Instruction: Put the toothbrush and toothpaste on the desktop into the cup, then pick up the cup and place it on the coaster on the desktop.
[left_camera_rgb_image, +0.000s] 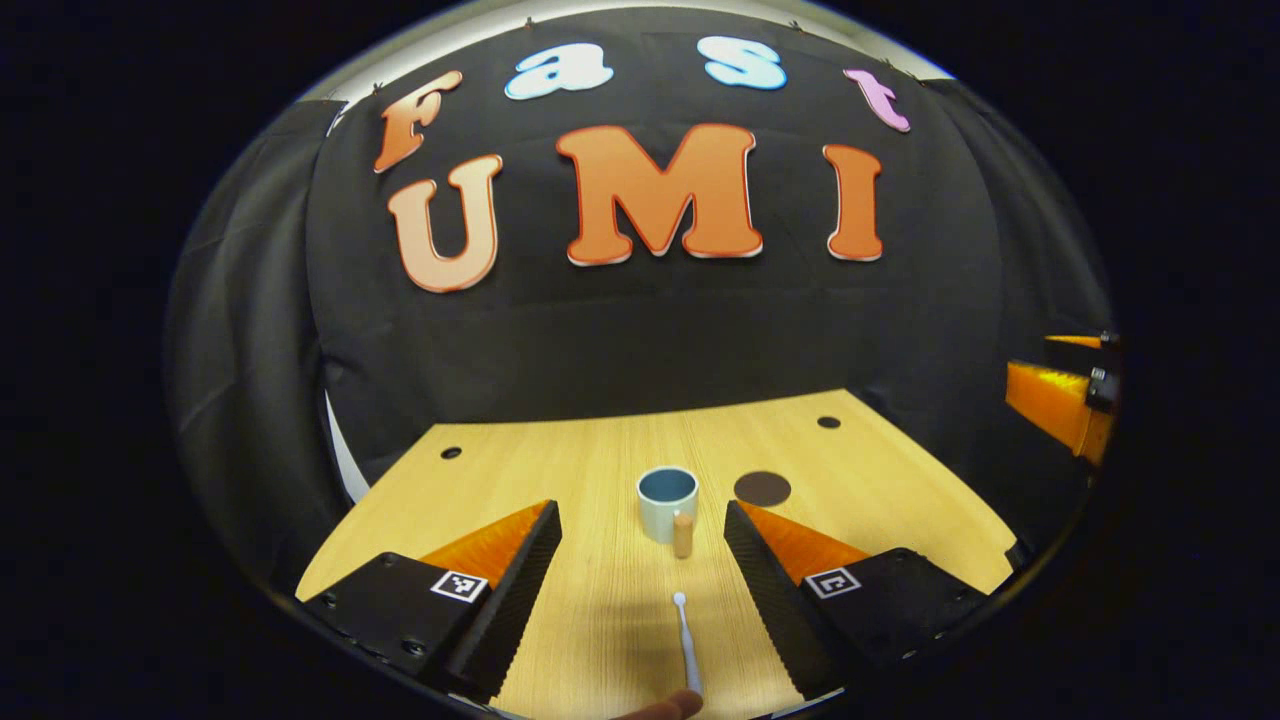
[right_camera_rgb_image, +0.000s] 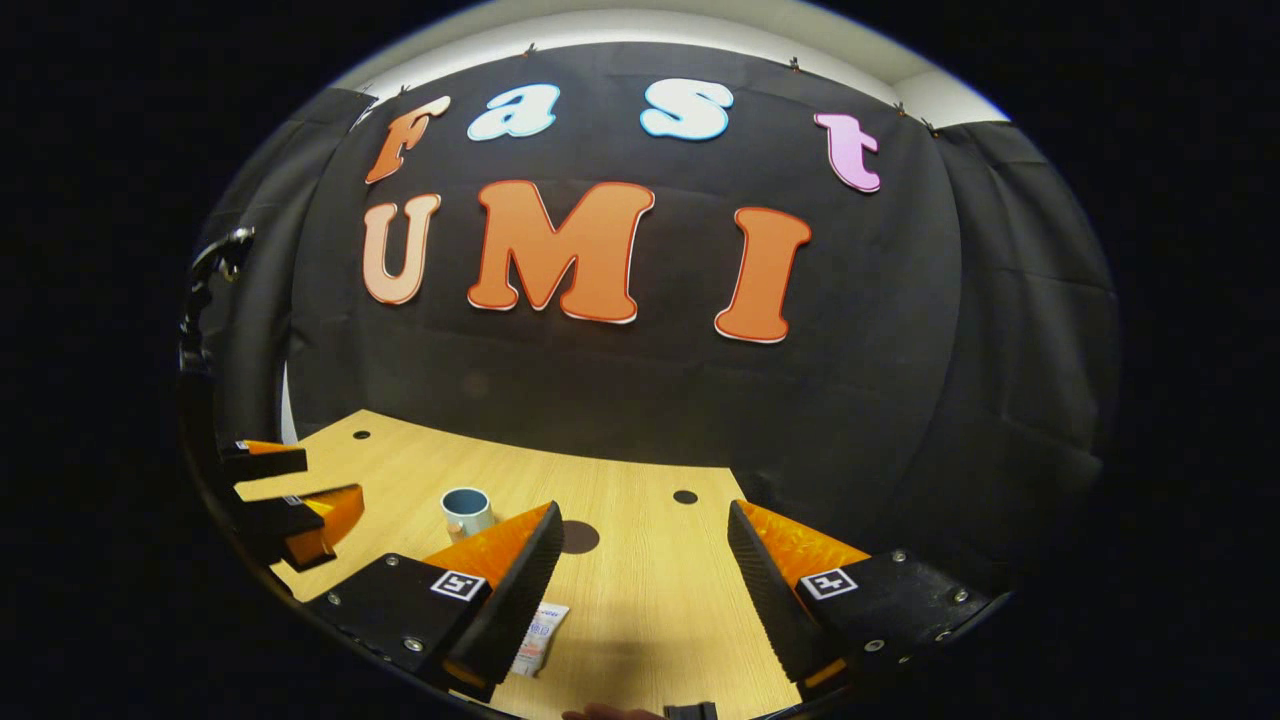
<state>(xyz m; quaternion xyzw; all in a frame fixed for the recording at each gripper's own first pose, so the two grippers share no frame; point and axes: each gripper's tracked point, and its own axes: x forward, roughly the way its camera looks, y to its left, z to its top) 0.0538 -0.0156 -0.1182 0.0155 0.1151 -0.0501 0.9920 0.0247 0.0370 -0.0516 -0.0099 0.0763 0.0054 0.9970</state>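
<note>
On wooden desktop (left_camera_rgb_image: 900, 500): pale cup (left_camera_rgb_image: 667, 502), blue inside; slim white toothbrush (left_camera_rgb_image: 686, 642) lying flat. Both tongs (left_camera_rgb_image: 640, 570) (right_camera_rgb_image: 640, 575) apart.

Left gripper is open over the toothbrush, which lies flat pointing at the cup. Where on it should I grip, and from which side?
Probably the handle's mid-length, from above. The toothbrush lies flat on the desktop, lengthwise between the open left gripper fingers, head toward the cup. Closing across the thin handle suits that pose and leaves the head free for the cup.

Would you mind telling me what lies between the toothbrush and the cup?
In the left gripper view, a small tan upright object stands just before the cup; bare desktop separates it from the toothbrush.
</note>
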